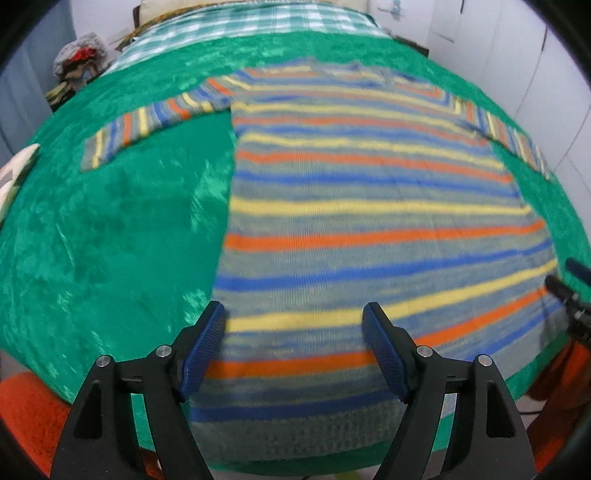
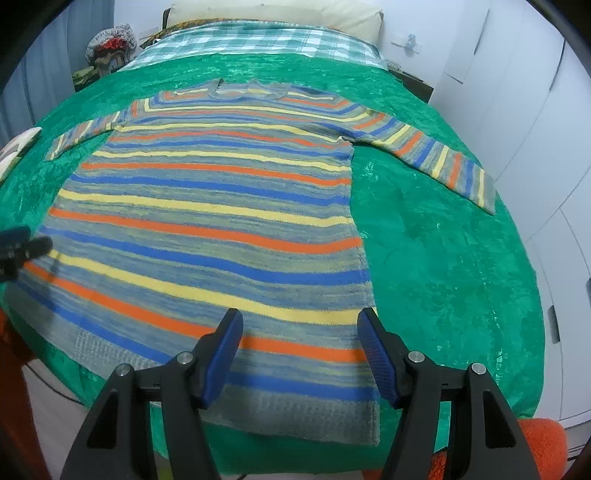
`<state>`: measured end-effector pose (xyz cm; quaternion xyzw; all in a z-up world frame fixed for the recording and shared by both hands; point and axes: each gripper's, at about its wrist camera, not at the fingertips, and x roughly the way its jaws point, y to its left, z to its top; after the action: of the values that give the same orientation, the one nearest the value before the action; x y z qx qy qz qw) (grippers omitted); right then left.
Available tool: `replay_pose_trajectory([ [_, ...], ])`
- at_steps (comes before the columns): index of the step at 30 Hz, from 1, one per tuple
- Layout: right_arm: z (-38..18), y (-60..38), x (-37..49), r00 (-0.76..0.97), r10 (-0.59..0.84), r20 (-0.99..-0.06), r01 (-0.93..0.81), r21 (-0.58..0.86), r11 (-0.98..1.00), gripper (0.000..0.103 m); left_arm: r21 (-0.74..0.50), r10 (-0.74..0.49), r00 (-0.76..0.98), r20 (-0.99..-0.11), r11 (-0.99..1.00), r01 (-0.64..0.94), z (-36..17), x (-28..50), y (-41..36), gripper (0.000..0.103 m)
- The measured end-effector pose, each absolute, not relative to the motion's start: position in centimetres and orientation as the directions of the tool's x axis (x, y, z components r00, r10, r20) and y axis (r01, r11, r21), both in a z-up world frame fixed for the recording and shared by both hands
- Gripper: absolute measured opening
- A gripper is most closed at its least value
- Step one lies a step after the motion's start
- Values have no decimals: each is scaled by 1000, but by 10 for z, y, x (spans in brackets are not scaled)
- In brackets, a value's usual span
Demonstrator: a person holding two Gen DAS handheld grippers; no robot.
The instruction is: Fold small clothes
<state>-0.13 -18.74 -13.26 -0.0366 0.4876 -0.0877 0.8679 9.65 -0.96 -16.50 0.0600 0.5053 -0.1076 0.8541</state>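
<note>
- The left gripper [image 1: 293,347] hangs over the sweater's lower left corner with its jaws spread wide and nothing between the pads; it grasps nothing.
- To its left lies bare green blanket [image 1: 110,229], open room right out to the bed's edge, with only a pale object [image 1: 16,173] near the far left rim.
- The sweater [image 2: 207,229] lies flat and face up in the middle of the blanket, neck toward the pillow [image 2: 273,13], hem toward the near edge of the bed.
- Both sleeves stretch straight out: the left sleeve [image 1: 147,125] and the right sleeve [image 2: 436,155] each rest on the blanket, well apart from the body below the armpits.
- By the look of it, spreading is done and no fold is made yet; the sleeves and the body all remain to be folded.
- The hem sits close to the near bed edge, so a grip there has little margin in front.
- The right gripper [image 2: 299,354] hovers over the lower right corner of the sweater, jaws parted and holding nothing, the side seam just under its right finger.
- Right of it the blanket is bare to the bed's edge, beyond which stand white cupboard doors [image 2: 535,110]; I judge there is room to swing a sleeve inward.
</note>
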Motion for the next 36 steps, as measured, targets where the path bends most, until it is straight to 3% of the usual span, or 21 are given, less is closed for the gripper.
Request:
replay_pose_trajectory([
  [14, -142, -185, 0, 489, -221, -844, 118, -187, 975, 64, 41, -100, 494, -863, 963, 267, -179, 87, -9, 96],
  [36, -149, -189, -2, 475, -229, -850, 105, -204, 973, 64, 35, -99, 483, -870, 965, 261, -184, 88, -8, 99],
])
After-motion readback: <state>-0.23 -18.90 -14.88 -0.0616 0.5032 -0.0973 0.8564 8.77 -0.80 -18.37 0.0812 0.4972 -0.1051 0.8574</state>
